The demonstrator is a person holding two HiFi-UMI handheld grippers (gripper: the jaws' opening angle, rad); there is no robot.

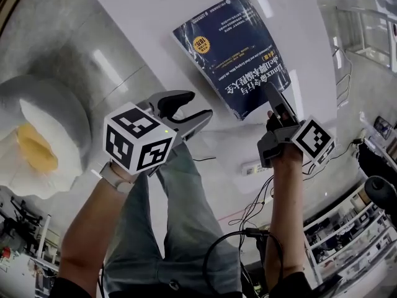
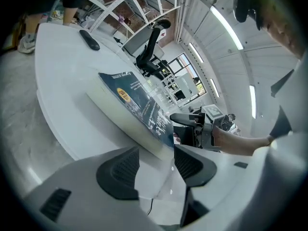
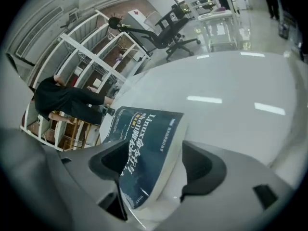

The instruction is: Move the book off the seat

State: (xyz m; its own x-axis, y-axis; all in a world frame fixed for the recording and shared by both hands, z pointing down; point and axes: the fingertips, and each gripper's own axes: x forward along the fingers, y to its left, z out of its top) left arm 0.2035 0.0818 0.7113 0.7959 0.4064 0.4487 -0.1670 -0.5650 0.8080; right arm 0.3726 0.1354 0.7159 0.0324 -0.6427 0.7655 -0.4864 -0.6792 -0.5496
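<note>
A dark blue book (image 1: 232,51) lies flat on the white table (image 1: 155,17), its near corner jutting over the table's edge. My right gripper (image 1: 273,101) reaches up to that corner. In the right gripper view the book (image 3: 144,143) lies between the wide jaws of the right gripper (image 3: 156,165), with a gap beside the right pad. My left gripper (image 1: 195,106) hangs open in the air below the table's edge, holding nothing. The left gripper view shows the book (image 2: 139,105) beyond the left gripper (image 2: 156,165), with the right gripper (image 2: 202,126) at the book's end.
A round white seat with a yellow centre (image 1: 37,141) stands at the left. A power strip and cables (image 1: 254,166) lie on the floor. A black object (image 2: 90,39) rests far along the table. An office chair (image 3: 168,28), shelving (image 3: 86,57) and a person in black (image 3: 62,100) are beyond.
</note>
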